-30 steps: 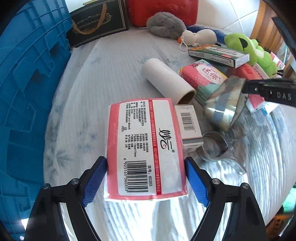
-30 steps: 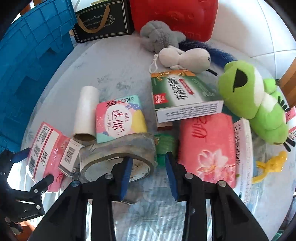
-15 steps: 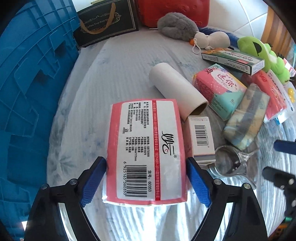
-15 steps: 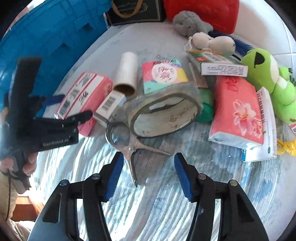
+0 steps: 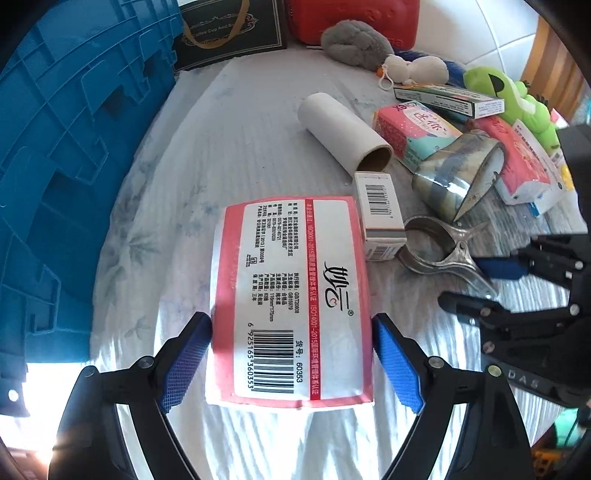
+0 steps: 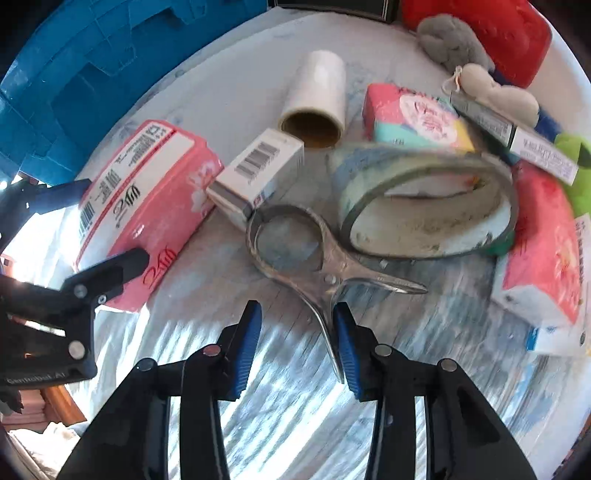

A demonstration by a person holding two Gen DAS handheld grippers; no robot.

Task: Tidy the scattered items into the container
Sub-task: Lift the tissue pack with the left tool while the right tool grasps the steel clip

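Container: blue plastic crate (image 5: 70,155) along the left edge of the bed; only its ribbed outer wall shows, so its contents cannot be told.
Surface: pale patterned bedsheet (image 5: 229,140) carrying all the loose items.
Left gripper (image 5: 291,363): jaws spread wide on either side of the pink tissue pack (image 5: 291,295); the left pad lies at the pack's edge, the right pad just beside the other edge; whether they press it cannot be told.
Pink tissue pack, position: flat on the sheet, near the crate, label and barcode facing up.
Pink tissue pack, axis: long axis runs away from the left gripper, barcode end nearest the jaws.
Right gripper (image 6: 297,345): jaws apart, one handle of the metal clip (image 6: 314,258) lying between the pads and close against the right pad; a firm grip is not evident.
Metal clip, axis: ring end points away from the right gripper, toward the small white box (image 6: 258,173); its two handles splay toward the gripper and to the right.
Small white box: just beside the tissue pack, barcode up, touching the clip's ring.
Cardboard tube (image 5: 345,134): on its side, open end toward the small white box.
Tape roll (image 6: 424,203): tilted, beside the clip, leaning on other packets.
Background: green plush frog (image 5: 513,98), grey plush toy (image 5: 354,42), black gift bag (image 5: 229,31).
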